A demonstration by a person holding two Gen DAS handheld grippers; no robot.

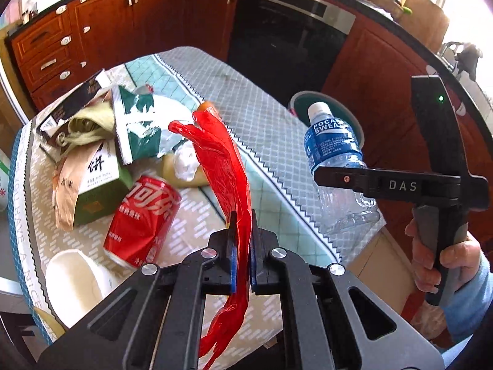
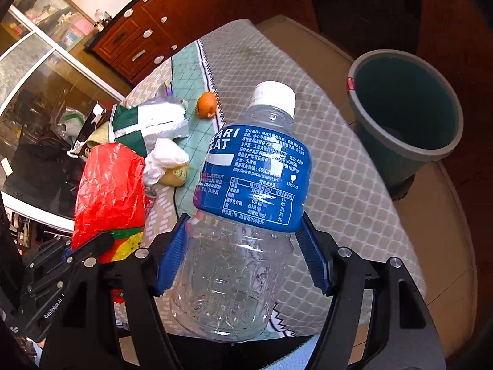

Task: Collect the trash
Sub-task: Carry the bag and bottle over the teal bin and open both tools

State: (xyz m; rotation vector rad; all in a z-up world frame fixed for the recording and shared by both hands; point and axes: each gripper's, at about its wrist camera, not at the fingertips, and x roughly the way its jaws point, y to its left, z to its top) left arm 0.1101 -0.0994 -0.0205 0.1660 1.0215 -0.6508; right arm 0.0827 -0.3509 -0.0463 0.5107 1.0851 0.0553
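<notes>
My left gripper (image 1: 243,225) is shut on a red plastic bag (image 1: 228,172), held above the table; the bag also shows in the right wrist view (image 2: 111,191). My right gripper (image 2: 243,234) is shut on an empty clear Pocari Sweat bottle (image 2: 246,191) with a blue label and white cap, held upright above the table's right side; it also shows in the left wrist view (image 1: 336,160). A green bin (image 2: 406,114) with a grey rim stands on the floor past the table's right edge, open and empty.
On the table lie a red cola can (image 1: 141,222), a green-and-brown paper box (image 1: 92,185), a green-and-silver wrapper (image 1: 138,123), crumpled tissue (image 2: 166,157), an orange peel (image 2: 206,104) and a white bowl (image 1: 74,283). Wooden cabinets (image 1: 101,30) and an oven (image 1: 286,37) stand behind.
</notes>
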